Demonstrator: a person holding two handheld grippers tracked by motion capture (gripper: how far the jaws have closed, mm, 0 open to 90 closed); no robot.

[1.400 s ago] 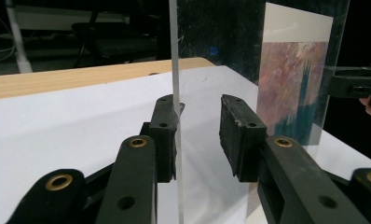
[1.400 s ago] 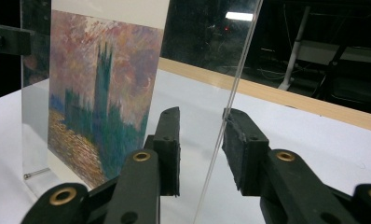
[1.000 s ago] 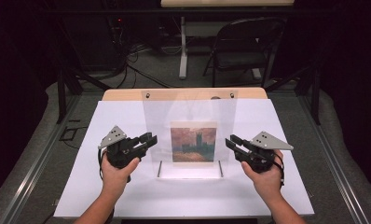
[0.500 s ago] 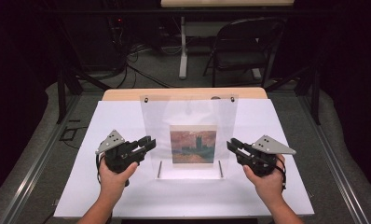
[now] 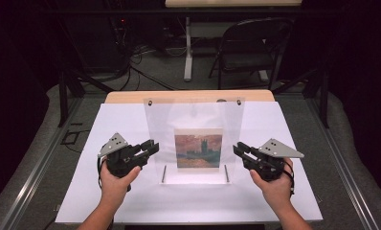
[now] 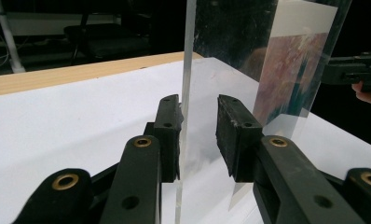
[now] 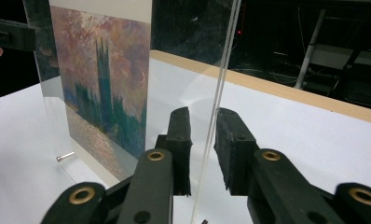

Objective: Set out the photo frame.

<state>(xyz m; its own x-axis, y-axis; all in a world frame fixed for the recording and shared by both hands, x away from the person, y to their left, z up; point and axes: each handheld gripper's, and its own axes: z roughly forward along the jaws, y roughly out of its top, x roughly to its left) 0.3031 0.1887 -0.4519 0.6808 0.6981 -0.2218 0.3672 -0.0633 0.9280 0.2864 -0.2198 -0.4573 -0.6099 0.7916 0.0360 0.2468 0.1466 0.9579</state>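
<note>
**Still poised at the frame's edges, no grip yet**

Hardly anything has changed in the last second: both hands stay where they were, one at each side of the upright clear frame [image 5: 193, 120]. That suggests the grasp is being lined up, not yet made.

The frame stands mid-picture in the high view on the white desk [image 5: 126, 120], with a painted print [image 5: 198, 150] in its lower middle. The left tongs [image 5: 149, 146] straddle its left edge. In the left gripper view one pad looks to be against the pane while the other stands clear, so they are part open and hold nothing. The right tongs [image 5: 240, 150] straddle the right edge. Their jaws have just opened a touch, with the pane between them and a thin gap on each side.
</note>
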